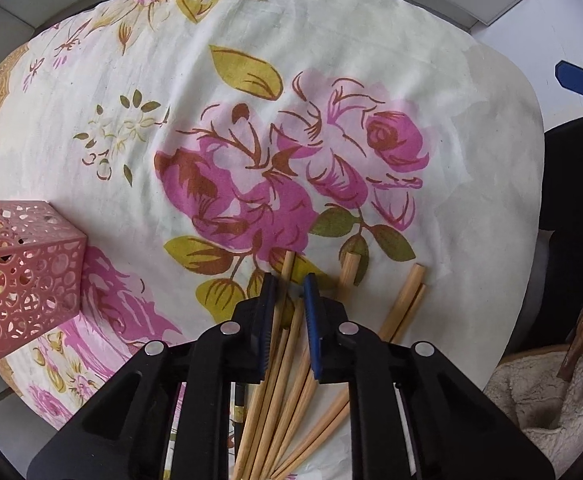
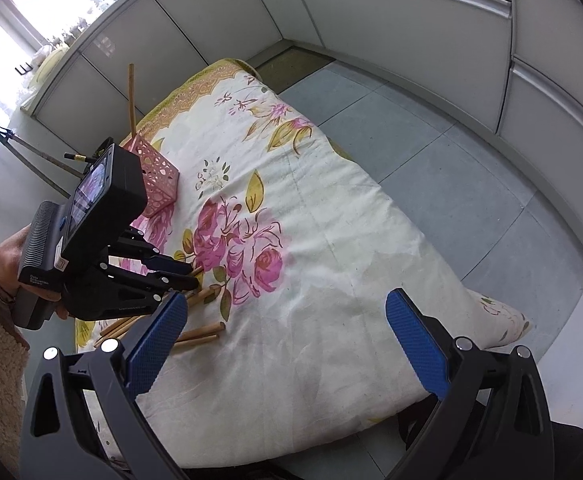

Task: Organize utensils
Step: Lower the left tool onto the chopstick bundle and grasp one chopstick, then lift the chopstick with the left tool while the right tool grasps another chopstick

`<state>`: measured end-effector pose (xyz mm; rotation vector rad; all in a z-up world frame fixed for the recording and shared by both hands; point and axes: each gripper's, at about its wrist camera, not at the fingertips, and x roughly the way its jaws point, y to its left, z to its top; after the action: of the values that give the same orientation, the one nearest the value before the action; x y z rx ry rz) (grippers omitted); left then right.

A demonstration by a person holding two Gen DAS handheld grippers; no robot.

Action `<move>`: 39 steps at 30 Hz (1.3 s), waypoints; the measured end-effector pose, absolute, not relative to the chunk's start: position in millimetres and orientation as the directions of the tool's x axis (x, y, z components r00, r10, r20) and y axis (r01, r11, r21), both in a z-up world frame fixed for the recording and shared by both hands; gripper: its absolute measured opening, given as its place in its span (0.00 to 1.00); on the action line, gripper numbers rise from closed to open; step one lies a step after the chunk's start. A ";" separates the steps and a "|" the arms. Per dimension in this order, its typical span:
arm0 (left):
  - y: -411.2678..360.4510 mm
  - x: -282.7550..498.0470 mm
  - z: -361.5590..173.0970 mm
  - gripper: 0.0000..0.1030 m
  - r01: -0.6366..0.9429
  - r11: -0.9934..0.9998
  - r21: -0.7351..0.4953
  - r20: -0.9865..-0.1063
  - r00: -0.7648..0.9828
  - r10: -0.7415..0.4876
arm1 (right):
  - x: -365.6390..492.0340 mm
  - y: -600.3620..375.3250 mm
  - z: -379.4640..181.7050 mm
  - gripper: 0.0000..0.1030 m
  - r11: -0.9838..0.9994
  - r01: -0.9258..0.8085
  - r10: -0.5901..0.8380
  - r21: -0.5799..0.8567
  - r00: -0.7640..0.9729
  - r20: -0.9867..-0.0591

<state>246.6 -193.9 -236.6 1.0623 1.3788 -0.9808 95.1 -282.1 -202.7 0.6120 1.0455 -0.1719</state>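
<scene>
Now my left gripper [image 1: 287, 300] is pinched down over the loose bamboo chopsticks [image 1: 279, 400] on the floral cloth [image 1: 331, 60], one stick between its narrow jaws. I want it clamped squarely before lifting toward the pink holder [image 1: 23, 276] at nine o'clock. My right gripper [image 2: 287, 344] hangs spread and empty over bare cloth.

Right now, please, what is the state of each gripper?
Left gripper: closed on a chopstick from the pile on the cloth.
Right gripper: open, holding nothing.
</scene>
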 end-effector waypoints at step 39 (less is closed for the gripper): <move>26.9 118.2 16.9 0.04 0.686 0.719 -0.114 -0.448 0.610 -0.653 | 170.0 -195.6 -273.9 0.26 0.613 0.751 0.318 0.244 0.048 -0.947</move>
<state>118.2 26.9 16.9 0.0716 0.4877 -0.7738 170.0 -195.6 -273.9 0.9296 1.5428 -0.4162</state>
